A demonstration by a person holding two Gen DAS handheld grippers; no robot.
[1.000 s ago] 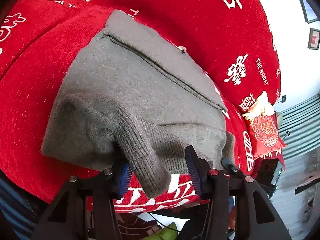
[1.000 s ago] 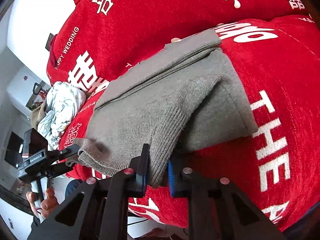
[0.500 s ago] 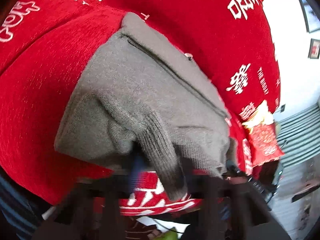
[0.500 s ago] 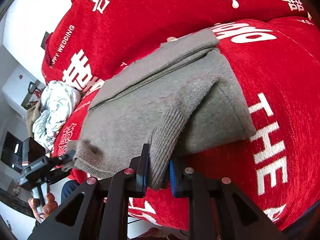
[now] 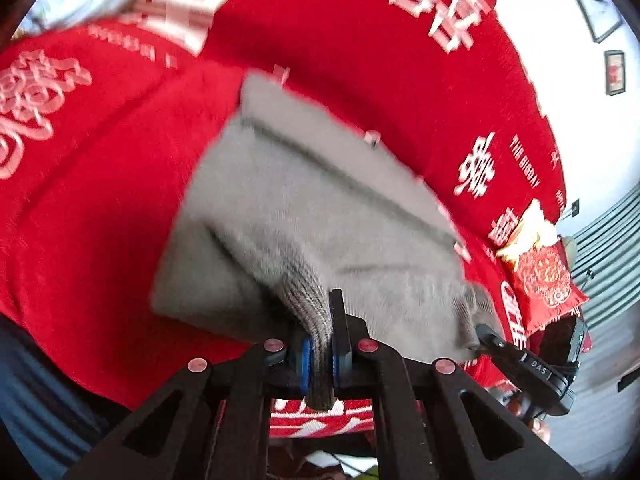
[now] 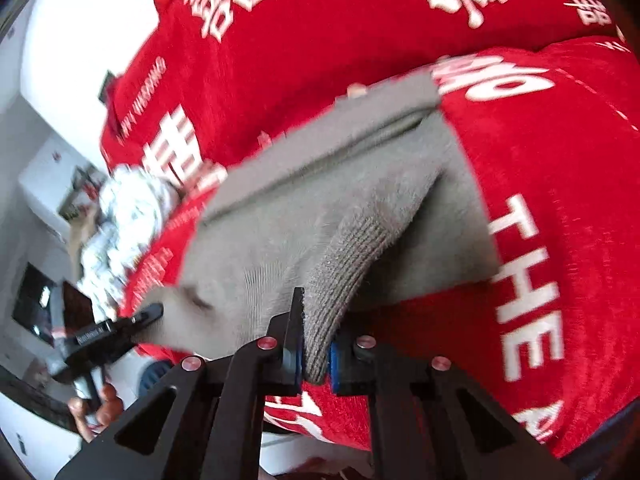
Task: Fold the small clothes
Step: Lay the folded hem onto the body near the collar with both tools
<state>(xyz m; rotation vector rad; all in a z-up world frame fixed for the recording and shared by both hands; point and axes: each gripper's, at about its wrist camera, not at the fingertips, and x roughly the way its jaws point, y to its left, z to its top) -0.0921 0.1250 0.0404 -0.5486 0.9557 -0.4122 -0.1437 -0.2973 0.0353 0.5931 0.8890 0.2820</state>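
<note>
Grey knit sweater (image 5: 320,216) lies on red sofa cover (image 5: 100,200), sleeves folded in. Your left tongs (image 5: 320,354) and right tongs (image 6: 316,354) each clamp near ribbed cuff. Final fold left.

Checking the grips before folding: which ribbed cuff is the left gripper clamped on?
The cuff at the grey sweater's end away from the gold-trimmed pillow; the right gripper clamps the other.
</note>
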